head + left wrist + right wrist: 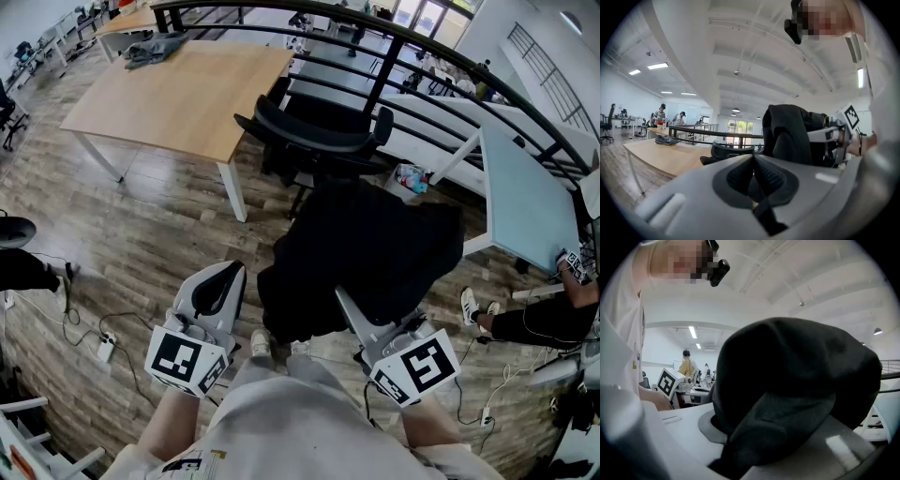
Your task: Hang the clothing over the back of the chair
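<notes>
While the right claw (349, 309) grasps the black clothing (375, 248), bunched and held just short of the chair (319, 141), the left claw (217, 286) is clenched empty. It is probably best to lift it above the chair's back, then lower it across.

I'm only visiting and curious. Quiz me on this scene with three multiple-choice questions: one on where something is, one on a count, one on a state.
1. Where is the black office chair?
A. beside the light wooden table
B. on top of it
C. behind the person

2. How many grippers hold the bundled black garment?
A. none
B. one
C. both

3. The left gripper has its jaws:
A. together, empty
B. wide apart
C. clamped on the chair

Answers:
1 A, it stands at the table's edge.
2 B, only the right gripper pinches the cloth.
3 A, its own view shows the pads meeting.
</notes>
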### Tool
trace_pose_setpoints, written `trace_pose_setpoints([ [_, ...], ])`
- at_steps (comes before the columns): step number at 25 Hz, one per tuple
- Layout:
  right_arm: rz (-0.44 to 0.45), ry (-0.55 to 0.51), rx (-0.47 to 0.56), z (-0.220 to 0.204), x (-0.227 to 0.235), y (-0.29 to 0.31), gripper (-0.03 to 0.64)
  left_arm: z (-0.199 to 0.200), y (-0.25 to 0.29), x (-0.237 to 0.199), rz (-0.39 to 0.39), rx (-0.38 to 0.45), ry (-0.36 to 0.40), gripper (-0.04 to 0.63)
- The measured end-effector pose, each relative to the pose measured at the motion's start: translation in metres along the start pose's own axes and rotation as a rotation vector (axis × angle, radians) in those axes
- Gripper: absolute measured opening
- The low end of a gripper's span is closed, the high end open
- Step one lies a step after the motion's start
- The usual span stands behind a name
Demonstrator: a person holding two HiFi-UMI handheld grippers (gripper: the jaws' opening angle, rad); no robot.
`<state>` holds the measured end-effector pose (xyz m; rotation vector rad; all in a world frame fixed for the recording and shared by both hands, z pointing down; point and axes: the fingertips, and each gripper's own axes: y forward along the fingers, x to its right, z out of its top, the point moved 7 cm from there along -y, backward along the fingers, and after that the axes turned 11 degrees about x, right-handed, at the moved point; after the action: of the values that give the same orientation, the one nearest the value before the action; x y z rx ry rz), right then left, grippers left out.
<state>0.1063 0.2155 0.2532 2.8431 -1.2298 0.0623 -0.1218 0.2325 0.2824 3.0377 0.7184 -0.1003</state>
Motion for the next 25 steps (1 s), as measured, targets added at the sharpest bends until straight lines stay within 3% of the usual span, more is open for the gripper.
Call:
trace_pose_setpoints([
  [6, -0.037, -0.013, -0.004, -0.011, 0.0, 0.003, 0.129, -0.009, 0.006, 0.007, 0.017, 0.022, 0.018, 0.002],
  [12, -0.15, -0.017, -0.019, -0.024, -0.009, 0.009, 0.13, -0.003, 0.01, 0.011, 0.112, 0.047, 0.083, 0.002],
  [18, -0.201, -0.059, -0.006, -0.032, -0.021, 0.01, 0.13, -0.015, 0.011, 0.021, 0.113, 0.038, 0.08, 0.002],
  [25, -0.242, -0.065, 0.029, -0.031, -0.017, 0.007, 0.13, -0.014, 0.006, 0.026, 0.137, 0.084, 0.126, 0.002],
])
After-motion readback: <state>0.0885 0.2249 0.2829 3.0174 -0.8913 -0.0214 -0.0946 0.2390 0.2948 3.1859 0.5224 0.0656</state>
